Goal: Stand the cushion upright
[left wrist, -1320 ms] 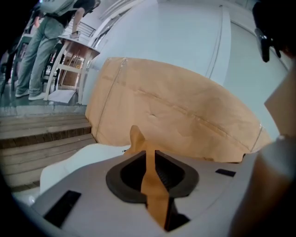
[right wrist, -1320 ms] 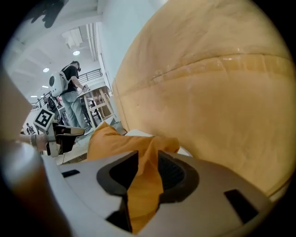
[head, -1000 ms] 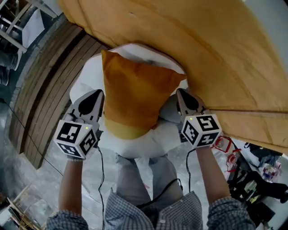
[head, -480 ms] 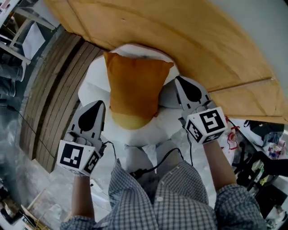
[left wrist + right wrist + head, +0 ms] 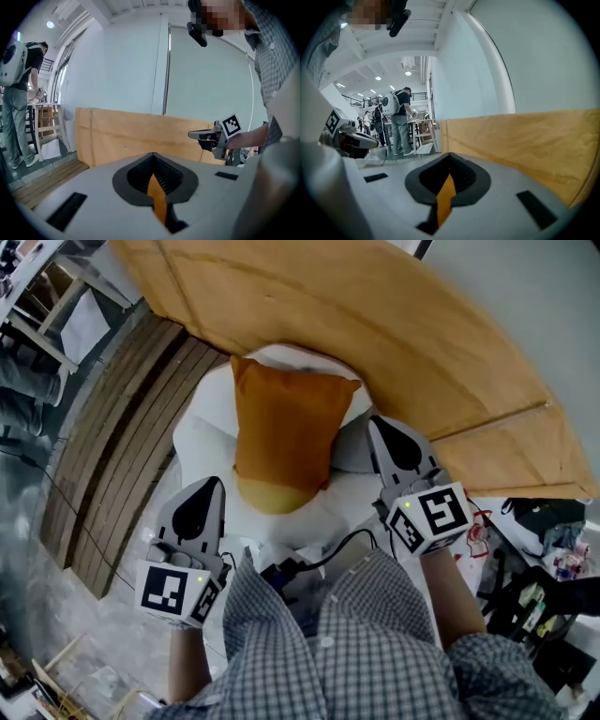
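An orange cushion point(image 5: 281, 432) stands on edge on a white padded seat point(image 5: 202, 427), leaning back toward a tan board. My left gripper point(image 5: 214, 482) is shut and empty, down-left of the cushion and clear of it. Right of the cushion, my right gripper point(image 5: 373, 420) is also shut and holds nothing; its tip is close to the cushion's right edge, apart from it. In the left gripper view the shut jaws show only a thin orange sliver point(image 5: 157, 197) in the slit, and the right gripper point(image 5: 192, 135) floats beyond. The right gripper view shows a similar orange sliver point(image 5: 444, 199).
A large tan board point(image 5: 375, 324) curves behind the seat. A slatted wooden platform point(image 5: 122, 409) lies to the left. Clutter and cables point(image 5: 544, 596) sit at the right. A person with a backpack point(image 5: 398, 117) stands by a table in the background.
Both grippers have drawn back from the cushion's sides toward me and risen, the left one farther. The cushion stays standing on the white seat.
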